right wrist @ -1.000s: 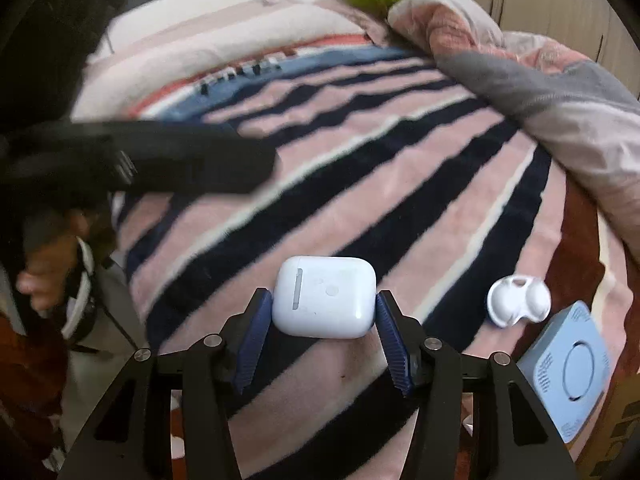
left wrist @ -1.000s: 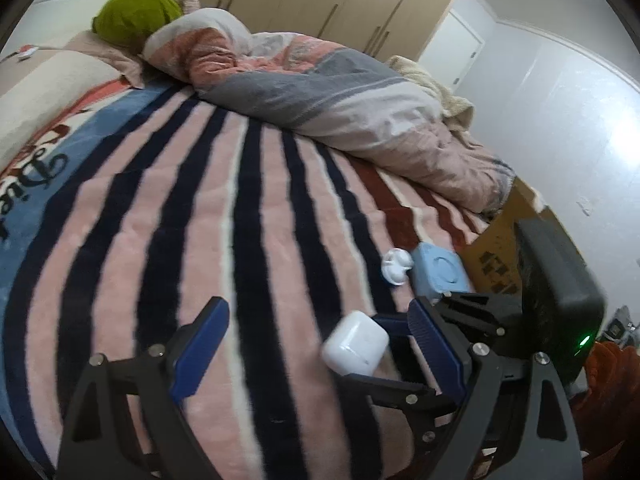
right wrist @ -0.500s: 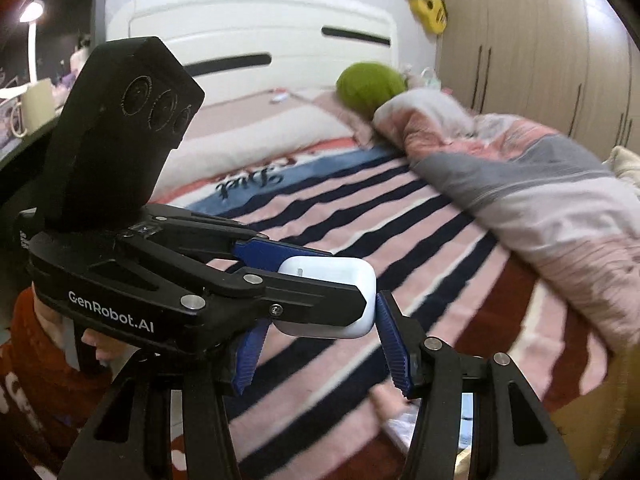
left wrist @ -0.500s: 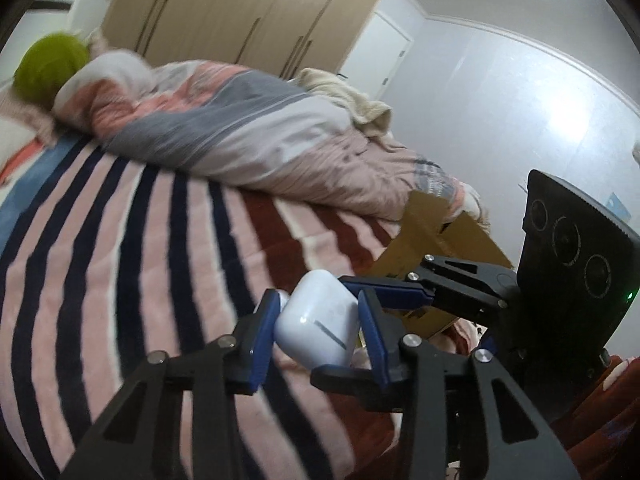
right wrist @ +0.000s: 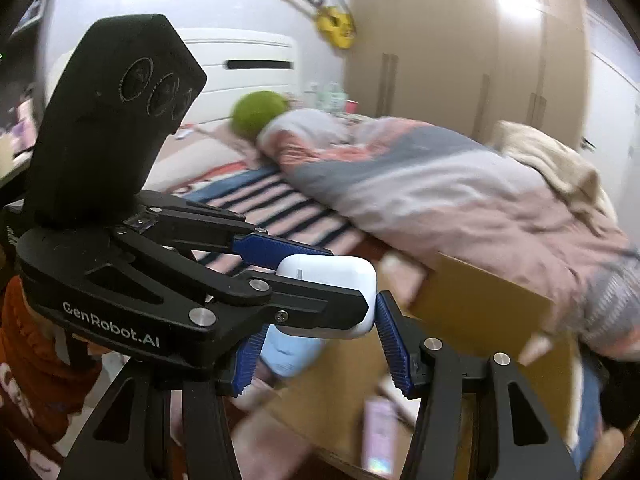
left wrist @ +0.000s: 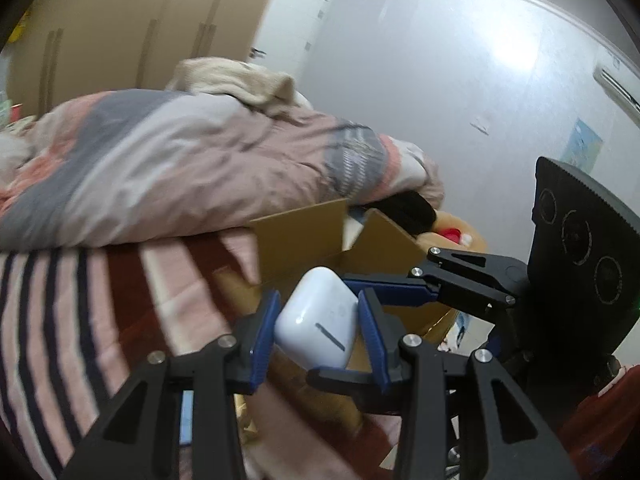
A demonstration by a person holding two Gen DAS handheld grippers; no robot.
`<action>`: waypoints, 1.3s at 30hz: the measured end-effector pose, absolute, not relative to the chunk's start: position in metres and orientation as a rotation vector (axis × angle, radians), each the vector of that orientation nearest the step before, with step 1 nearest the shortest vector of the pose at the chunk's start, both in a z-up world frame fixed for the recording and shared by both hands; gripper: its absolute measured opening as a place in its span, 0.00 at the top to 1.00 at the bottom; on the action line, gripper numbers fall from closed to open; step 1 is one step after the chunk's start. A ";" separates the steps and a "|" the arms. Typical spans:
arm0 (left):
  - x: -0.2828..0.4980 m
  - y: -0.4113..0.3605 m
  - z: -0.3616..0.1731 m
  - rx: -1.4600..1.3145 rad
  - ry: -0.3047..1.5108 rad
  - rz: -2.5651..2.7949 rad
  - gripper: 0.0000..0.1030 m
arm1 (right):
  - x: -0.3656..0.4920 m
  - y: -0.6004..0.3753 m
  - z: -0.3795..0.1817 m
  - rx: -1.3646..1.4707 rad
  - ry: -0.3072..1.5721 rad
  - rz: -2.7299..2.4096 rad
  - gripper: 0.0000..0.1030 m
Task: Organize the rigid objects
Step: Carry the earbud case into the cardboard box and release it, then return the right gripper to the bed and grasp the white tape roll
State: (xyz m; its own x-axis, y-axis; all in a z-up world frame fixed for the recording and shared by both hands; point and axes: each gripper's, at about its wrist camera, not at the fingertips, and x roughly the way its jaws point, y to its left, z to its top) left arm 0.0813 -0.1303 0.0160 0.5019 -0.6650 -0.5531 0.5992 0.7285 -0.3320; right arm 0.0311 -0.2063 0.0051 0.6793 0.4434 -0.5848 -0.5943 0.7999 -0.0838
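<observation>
A white earbuds case [left wrist: 318, 326] is held in the air between both grippers, above the edge of the bed and the open cardboard box [left wrist: 304, 236]. My left gripper [left wrist: 316, 336] is shut on the case, its blue pads on both sides. My right gripper [right wrist: 320, 340] also brackets the case [right wrist: 332, 276]; its right pad touches it and the left gripper's body hides its left pad. In the left wrist view the right gripper's fingers [left wrist: 384, 292] reach in from the right.
The cardboard box [right wrist: 480, 312] stands beside the bed with several items inside, one a pink flat item [right wrist: 380, 436]. A pale blue object [right wrist: 292, 348] lies below the case. A bunched pink-grey duvet [left wrist: 180, 168] lies on the striped blanket [left wrist: 60, 320].
Both grippers have lifted the case off the striped blanket and swung it right toward the cardboard box. The left gripper, open a second ago, has closed on the case.
</observation>
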 end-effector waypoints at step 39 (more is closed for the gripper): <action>0.004 0.054 -0.025 -0.182 0.619 -0.413 0.16 | -0.008 -0.093 -0.041 -0.220 0.737 0.818 0.18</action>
State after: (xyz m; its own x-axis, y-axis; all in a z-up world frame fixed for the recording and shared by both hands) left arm 0.0040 0.0541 -0.0251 0.7362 -0.4275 -0.5247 0.3200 0.9030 -0.2868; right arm -0.0076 -0.0932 -0.0415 0.4549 0.5834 -0.6728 -0.7294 0.6776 0.0943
